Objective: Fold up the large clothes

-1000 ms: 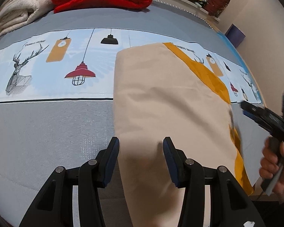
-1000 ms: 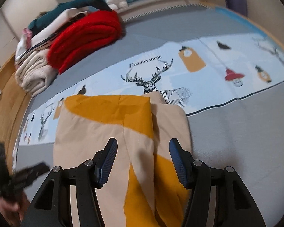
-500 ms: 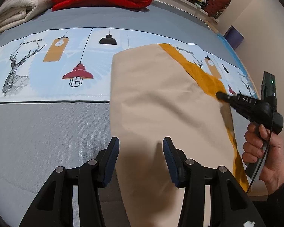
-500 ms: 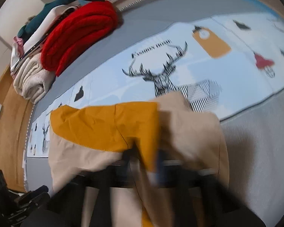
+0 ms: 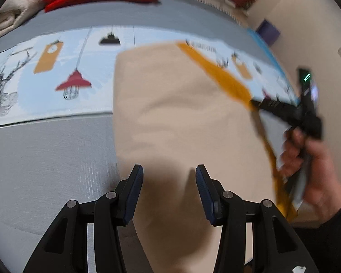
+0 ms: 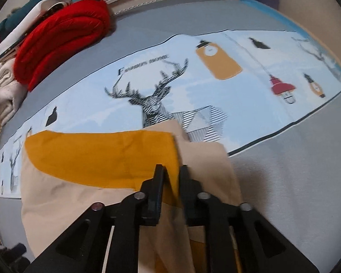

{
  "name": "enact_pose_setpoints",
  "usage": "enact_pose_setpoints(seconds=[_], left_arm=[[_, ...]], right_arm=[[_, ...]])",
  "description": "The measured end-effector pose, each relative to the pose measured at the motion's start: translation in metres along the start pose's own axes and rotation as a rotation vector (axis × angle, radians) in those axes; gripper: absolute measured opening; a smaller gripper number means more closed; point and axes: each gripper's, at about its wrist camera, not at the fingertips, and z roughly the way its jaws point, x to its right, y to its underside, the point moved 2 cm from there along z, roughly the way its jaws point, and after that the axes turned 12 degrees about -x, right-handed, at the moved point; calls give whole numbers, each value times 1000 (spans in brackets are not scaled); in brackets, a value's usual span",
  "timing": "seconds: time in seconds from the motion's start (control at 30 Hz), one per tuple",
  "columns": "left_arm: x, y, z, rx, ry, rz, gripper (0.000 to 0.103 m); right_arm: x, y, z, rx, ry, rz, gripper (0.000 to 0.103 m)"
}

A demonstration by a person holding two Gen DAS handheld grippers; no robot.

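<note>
R gripper (image 6: 171, 179) jaws opening slightly, pinching mustard-and-beige cotton garment (image 6: 102, 159) edge; L gripper (image 5: 169, 193) half-open, empty above it. Step: grabbing edge. Next: fold it over.

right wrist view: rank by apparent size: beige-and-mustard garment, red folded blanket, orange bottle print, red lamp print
1. Beige-and-mustard fabric garment, largest, though nearness to the camera inflates it.
2. Red folded knit blanket.
3. Orange bottle print on the bedsheet.
4. Red pendant lamp print, smallest.

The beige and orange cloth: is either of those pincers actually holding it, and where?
The right gripper has the garment's orange edge fold between its opening jaws. The left gripper holds nothing.
</note>
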Motion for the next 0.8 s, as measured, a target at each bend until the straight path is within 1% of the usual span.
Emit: enact_pose_setpoints(seconds=[0.03,0.07,0.1,0.13,0.2,0.23,0.27,0.3,0.33,0.4,0.43,0.47,0.53,0.57,0.67,0.77,0.8], left_arm=[[0,2,12,-44,-49,9,44],[0,4,16,-57,-77,13,44],[0,4,17,-55,-84,13,45],[-2,3,15,-45,-66,4,46],[-9,1,12,-38,-24,-31,48],[-15,-1,11,-36,-6,-61,53],[-22,-2,11,-34,7,-93,56],[-27,-3,11,-31,17,-122,63],[-34,-5,12,-30,32,-154,67],[-41,-7,16,-45,79,-193,68],[-45,-8,23,-71,132,-218,68],[-48,-8,29,-93,170,-235,68],[-51,-10,37,-114,200,-253,77],[-53,-11,42,-124,219,-259,78],[-59,-14,53,-146,273,-287,83],[-66,-16,64,-165,331,-325,84],[-67,-17,66,-168,348,-331,84]], right_arm=[[5,1,-5,12,22,8,23],[10,2,-12,27,39,17,25],[13,2,-17,36,34,21,25],[18,4,-24,44,12,24,27],[24,11,-34,30,-55,11,39],[25,14,-36,12,-90,2,53],[27,20,-35,-28,-145,-12,62],[29,28,-33,-75,-185,-26,63],[29,34,-30,-118,-211,-43,63],[28,49,-25,-191,-229,-85,63],[29,58,-22,-228,-216,-119,63],[30,64,-19,-252,-196,-144,63],[34,74,-15,-278,-167,-168,65],[39,78,-12,-300,-171,-162,67],[52,82,-4,-356,-224,-121,70],[63,83,5,-382,-242,-91,76],[64,83,8,-388,-248,-86,77]])
